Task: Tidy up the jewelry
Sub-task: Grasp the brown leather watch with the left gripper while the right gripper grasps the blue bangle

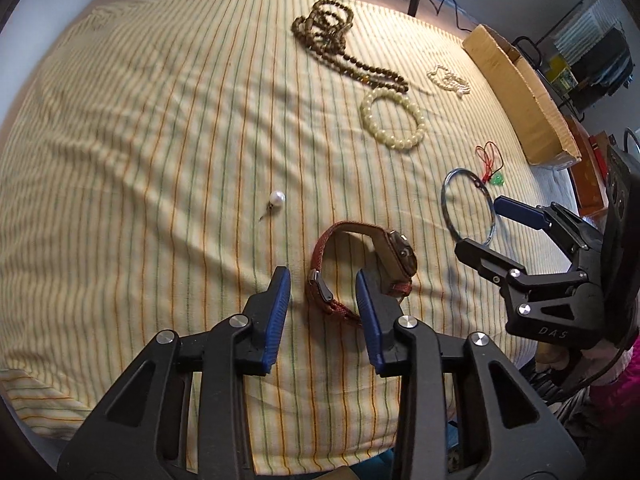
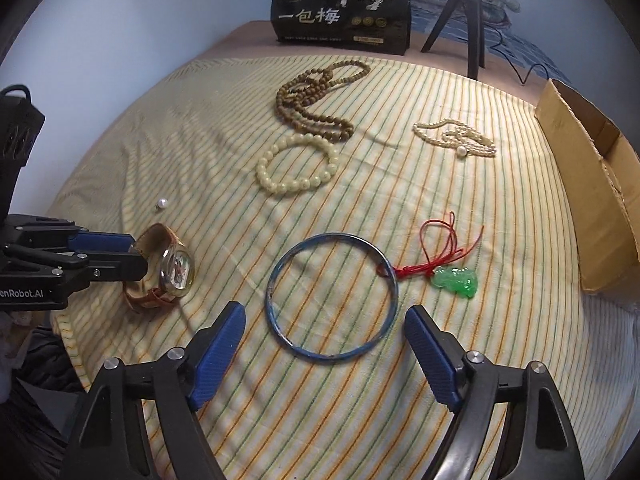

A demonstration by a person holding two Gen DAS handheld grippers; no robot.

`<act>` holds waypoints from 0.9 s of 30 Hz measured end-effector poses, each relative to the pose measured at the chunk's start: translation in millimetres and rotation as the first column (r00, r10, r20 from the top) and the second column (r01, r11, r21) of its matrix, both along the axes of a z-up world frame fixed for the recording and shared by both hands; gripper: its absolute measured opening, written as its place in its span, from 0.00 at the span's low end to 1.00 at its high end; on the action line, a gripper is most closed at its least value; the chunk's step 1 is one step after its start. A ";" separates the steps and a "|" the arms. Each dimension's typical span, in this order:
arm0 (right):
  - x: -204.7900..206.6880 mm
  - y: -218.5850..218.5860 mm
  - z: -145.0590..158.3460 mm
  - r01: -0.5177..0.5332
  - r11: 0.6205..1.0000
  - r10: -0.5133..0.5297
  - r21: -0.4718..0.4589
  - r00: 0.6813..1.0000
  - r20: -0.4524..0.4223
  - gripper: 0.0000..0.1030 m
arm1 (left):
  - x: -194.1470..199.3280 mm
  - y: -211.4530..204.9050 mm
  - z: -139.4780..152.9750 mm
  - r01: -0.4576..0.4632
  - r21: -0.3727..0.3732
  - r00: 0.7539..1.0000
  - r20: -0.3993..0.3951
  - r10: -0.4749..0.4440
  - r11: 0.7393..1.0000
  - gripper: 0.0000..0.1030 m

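A watch with a red-brown strap [image 1: 362, 266] [image 2: 166, 270] lies on its side on the striped cloth. My left gripper [image 1: 322, 284] [image 2: 134, 250] is open, its fingers either side of the strap's buckle end. A blue-grey bangle [image 2: 332, 296] [image 1: 468, 206] lies flat just ahead of my open, empty right gripper [image 2: 324, 320] [image 1: 480, 222]. A green jade pendant on red cord [image 2: 456, 278] [image 1: 494, 172] lies right of the bangle. A cream bead bracelet [image 2: 298, 164] [image 1: 392, 120], brown bead necklace [image 2: 316, 98] [image 1: 332, 40], pearl necklace [image 2: 456, 138] [image 1: 448, 80] and single pearl [image 1: 277, 198] [image 2: 162, 203] lie farther off.
An open cardboard box [image 2: 596, 184] [image 1: 520, 92] lies along the cloth's right edge. A black packet with Chinese text [image 2: 340, 12] and a tripod [image 2: 460, 12] stand at the back. The striped cloth [image 1: 140, 140] covers the surface; its near edge drops off below the grippers.
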State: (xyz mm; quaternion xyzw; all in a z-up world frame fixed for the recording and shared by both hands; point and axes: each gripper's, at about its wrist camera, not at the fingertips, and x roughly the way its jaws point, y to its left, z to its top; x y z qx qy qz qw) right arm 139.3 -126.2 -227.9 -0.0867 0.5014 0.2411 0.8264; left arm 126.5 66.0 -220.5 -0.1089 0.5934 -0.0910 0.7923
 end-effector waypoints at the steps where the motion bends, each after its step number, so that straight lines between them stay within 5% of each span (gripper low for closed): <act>1: 0.3 1.4 -1.2 -0.001 1.000 0.001 -0.005 1.000 0.001 0.82 | 1.1 0.7 -1.9 -0.004 -0.004 1.000 -0.006 0.004 1.000 0.33; 8: 2.8 8.5 -4.9 -0.005 0.999 0.006 -0.050 1.000 0.026 0.71 | 2.3 1.0 -5.3 -0.007 0.005 1.000 -0.009 0.007 1.000 0.27; 17: 1.1 4.1 -0.2 -0.007 1.000 0.008 -0.017 1.000 0.022 0.71 | 9.5 -6.9 -6.6 0.008 0.046 1.000 0.004 -0.008 0.999 0.11; 27: -8.8 -3.5 22.6 -0.013 1.000 0.012 0.013 0.997 0.075 0.71 | 9.4 -9.0 5.8 0.001 0.053 0.999 0.043 -0.004 0.999 0.08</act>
